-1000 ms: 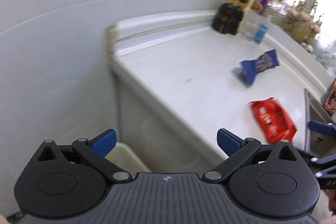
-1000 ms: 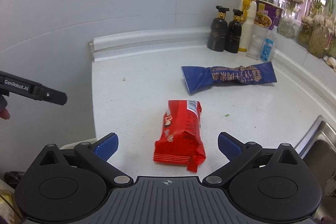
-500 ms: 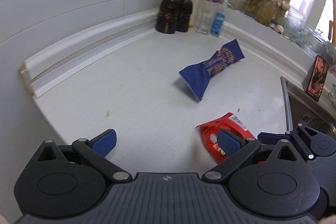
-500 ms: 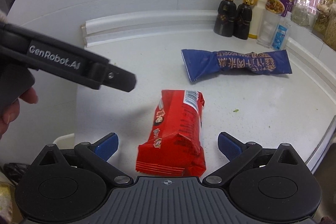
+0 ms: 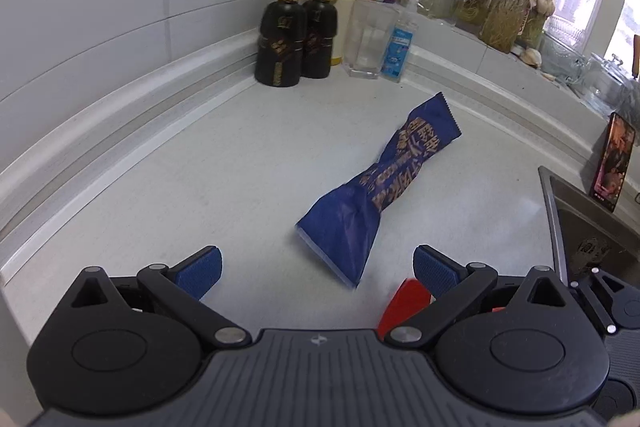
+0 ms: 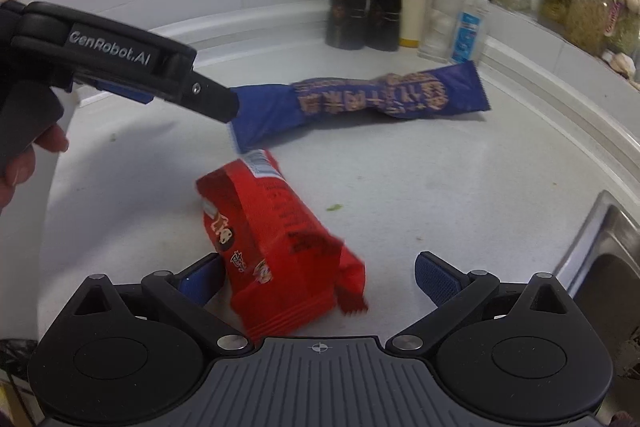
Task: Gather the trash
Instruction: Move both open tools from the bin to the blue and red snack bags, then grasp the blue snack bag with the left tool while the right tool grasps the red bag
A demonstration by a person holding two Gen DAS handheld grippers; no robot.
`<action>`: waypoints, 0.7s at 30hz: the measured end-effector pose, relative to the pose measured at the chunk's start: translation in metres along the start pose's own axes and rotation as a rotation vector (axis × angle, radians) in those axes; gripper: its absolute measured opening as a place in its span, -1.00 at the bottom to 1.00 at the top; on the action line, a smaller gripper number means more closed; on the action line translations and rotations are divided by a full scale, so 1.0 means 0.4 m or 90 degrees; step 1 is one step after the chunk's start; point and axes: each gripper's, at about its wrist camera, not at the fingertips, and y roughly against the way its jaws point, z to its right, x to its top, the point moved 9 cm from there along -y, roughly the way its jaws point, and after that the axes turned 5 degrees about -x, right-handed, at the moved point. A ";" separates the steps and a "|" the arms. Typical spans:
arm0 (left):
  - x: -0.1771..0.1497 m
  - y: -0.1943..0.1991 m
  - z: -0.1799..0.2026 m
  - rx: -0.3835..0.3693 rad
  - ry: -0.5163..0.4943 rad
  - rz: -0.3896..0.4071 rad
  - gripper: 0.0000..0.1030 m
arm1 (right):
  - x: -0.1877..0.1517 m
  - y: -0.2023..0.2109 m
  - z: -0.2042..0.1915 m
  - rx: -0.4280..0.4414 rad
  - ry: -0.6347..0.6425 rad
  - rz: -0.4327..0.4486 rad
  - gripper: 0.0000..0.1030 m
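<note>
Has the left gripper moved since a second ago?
Yes. The left gripper has swung from the counter's edge in over the white countertop, toward the crumpled blue wrapper and two black bottles.

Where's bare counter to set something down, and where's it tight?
Free: the white countertop between the ridged backsplash and the crumpled blue noodle wrapper; also the stretch between that wrapper and the steel sink. Crowded: the back corner with two black bottles and jars.

A crumpled red snack packet [image 6: 276,247] lies on the white stone countertop [image 6: 460,179], between the right gripper's [image 6: 318,277] spread fingers; behind it lies a twisted blue noodle wrapper [image 6: 360,103]; two black bottles [image 6: 364,11] stand behind that, against the wall; a steel sink [image 6: 608,259] lies to the right.
</note>
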 end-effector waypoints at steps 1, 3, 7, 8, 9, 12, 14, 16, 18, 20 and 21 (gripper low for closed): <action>0.010 -0.016 0.009 -0.009 -0.008 -0.008 0.98 | -0.001 0.000 0.007 0.005 -0.001 -0.002 0.98; 0.029 -0.043 0.023 -0.019 -0.028 -0.019 0.97 | -0.004 0.003 0.013 0.029 0.000 -0.004 0.98; 0.063 -0.089 0.043 -0.040 -0.056 -0.025 0.97 | -0.006 0.015 0.004 0.075 0.021 -0.003 0.98; 0.070 -0.102 0.047 -0.047 -0.059 -0.029 0.97 | -0.004 0.017 -0.001 0.083 0.029 -0.002 0.98; 0.074 -0.114 0.051 -0.055 -0.061 -0.032 0.97 | -0.002 0.017 -0.004 0.088 0.038 -0.001 0.98; 0.083 -0.148 0.059 -0.078 -0.062 -0.042 0.86 | 0.009 0.014 -0.017 0.099 0.066 0.004 0.98; 0.085 -0.168 0.065 -0.096 -0.059 -0.054 0.69 | 0.017 0.008 -0.028 0.100 0.087 0.009 0.98; 0.081 -0.183 0.068 -0.109 -0.049 -0.066 0.55 | 0.025 0.001 -0.037 0.099 0.105 0.017 0.98; 0.078 -0.191 0.067 -0.117 -0.035 -0.072 0.36 | 0.030 -0.007 -0.044 0.101 0.115 0.021 0.98; 0.074 -0.193 0.064 -0.120 -0.024 -0.074 0.21 | 0.033 -0.017 -0.048 0.105 0.112 0.018 0.98; 0.072 -0.191 0.062 -0.118 -0.023 -0.072 0.12 | 0.035 -0.021 -0.048 0.108 0.108 0.017 0.98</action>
